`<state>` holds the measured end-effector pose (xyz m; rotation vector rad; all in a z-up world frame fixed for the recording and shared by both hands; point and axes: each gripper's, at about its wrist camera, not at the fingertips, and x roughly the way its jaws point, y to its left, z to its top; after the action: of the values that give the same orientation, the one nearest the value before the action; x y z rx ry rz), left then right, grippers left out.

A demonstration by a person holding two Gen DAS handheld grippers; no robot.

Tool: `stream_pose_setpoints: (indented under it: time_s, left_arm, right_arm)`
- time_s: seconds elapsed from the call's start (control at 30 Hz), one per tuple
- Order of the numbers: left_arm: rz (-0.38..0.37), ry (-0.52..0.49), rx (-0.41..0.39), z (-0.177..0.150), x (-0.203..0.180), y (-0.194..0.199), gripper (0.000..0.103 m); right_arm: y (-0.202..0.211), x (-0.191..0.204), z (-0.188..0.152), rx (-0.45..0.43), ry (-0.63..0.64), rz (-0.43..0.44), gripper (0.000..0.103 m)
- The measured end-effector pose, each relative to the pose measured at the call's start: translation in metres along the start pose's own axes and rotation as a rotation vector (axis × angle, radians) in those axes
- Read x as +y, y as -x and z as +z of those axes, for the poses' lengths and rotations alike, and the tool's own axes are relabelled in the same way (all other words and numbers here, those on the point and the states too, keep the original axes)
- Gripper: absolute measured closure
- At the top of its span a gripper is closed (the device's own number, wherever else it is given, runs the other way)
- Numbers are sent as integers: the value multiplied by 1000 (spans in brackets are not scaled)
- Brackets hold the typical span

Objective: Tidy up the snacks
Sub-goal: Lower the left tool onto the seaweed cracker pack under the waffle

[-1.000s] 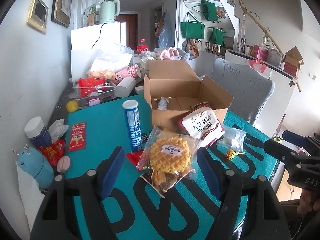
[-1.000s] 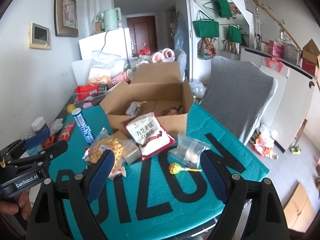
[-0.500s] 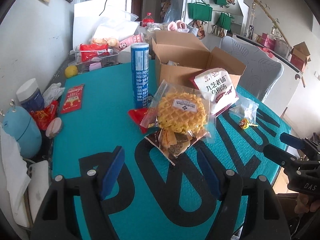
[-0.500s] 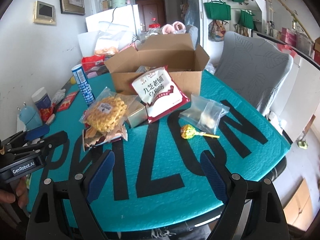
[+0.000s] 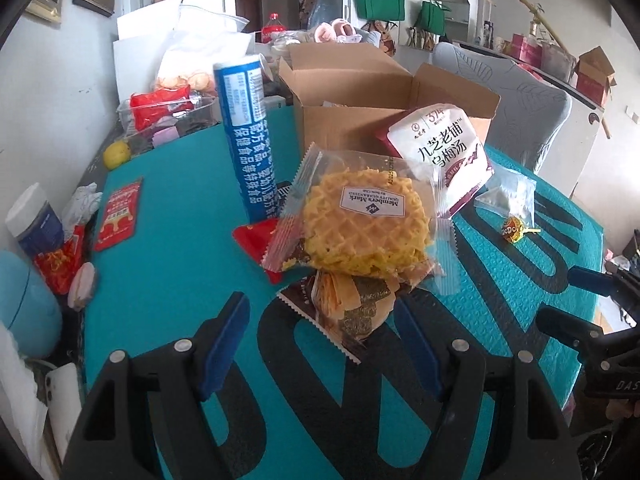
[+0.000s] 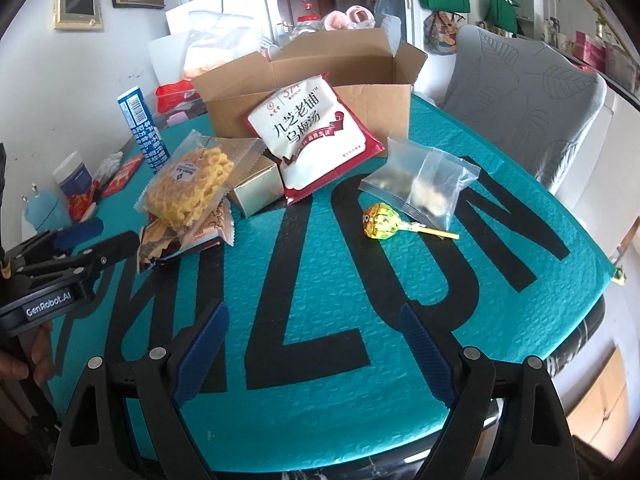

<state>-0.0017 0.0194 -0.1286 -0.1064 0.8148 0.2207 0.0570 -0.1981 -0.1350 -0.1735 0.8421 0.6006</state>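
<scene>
A wrapped waffle [image 5: 362, 222] lies on a brown snack packet [image 5: 346, 308] on the teal mat, also in the right wrist view [image 6: 188, 182]. Behind them a white-and-red pouch [image 5: 438, 152] leans on an open cardboard box [image 5: 348, 88]. A blue tube [image 5: 248, 136] stands to the left. A lollipop [image 6: 380, 222] and a clear zip bag [image 6: 424, 186] lie to the right. My left gripper [image 5: 322, 334] is open, just short of the brown packet. My right gripper [image 6: 312, 346] is open and empty, low over the mat before the lollipop.
A small gold box [image 6: 258, 188] sits between waffle and pouch. Red sachets [image 5: 118, 214], a white-capped jar [image 5: 34, 220] and a blue bottle [image 5: 24, 304] line the left edge. A clear tub of snacks [image 5: 164, 114] stands behind. A grey chair [image 6: 524, 100] is at the right.
Both grippers have moved forward and down toward the mat; the left one has closed in on the waffle and brown packet. Both stay open.
</scene>
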Motion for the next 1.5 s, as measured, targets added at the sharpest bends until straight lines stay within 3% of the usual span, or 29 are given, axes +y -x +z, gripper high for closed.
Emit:
stream_pose_setpoints:
  time_s: [0.27, 0.53, 0.8, 1.1, 1.2, 1.37, 1.4, 1.47, 1.5]
  left_arm:
    - [-148, -3, 91, 8, 3, -28, 28]
    - [-135, -98, 83, 16, -8, -36, 28]
    - [-215, -44, 60, 31, -8, -30, 28]
    - [-209, -72, 99, 29, -16, -50, 28]
    - [-219, -68, 162, 29, -17, -63, 29]
    - [-173, -111, 141, 27, -29, -65, 28]
    - [-156, -118, 137, 26, -32, -64, 31]
    - [-106, -128, 114, 23, -37, -62, 49]
    - [-97, -134, 123, 23, -40, -61, 51]
  right_arm:
    - [-12, -18, 0, 32, -41, 15, 15]
    - [-17, -28, 9, 28, -35, 1, 15]
    - [-17, -41, 31, -6, -17, -33, 15]
    - [-40, -56, 45, 2, -60, -115, 15]
    - [-48, -63, 48, 9, -99, -94, 15]
    - [-57, -63, 51, 8, -87, -108, 15]
    - [-58, -64, 51, 14, -87, -104, 15]
    - [-63, -66, 53, 32, -98, -107, 13]
    - [-65, -68, 53, 41, -107, -108, 12]
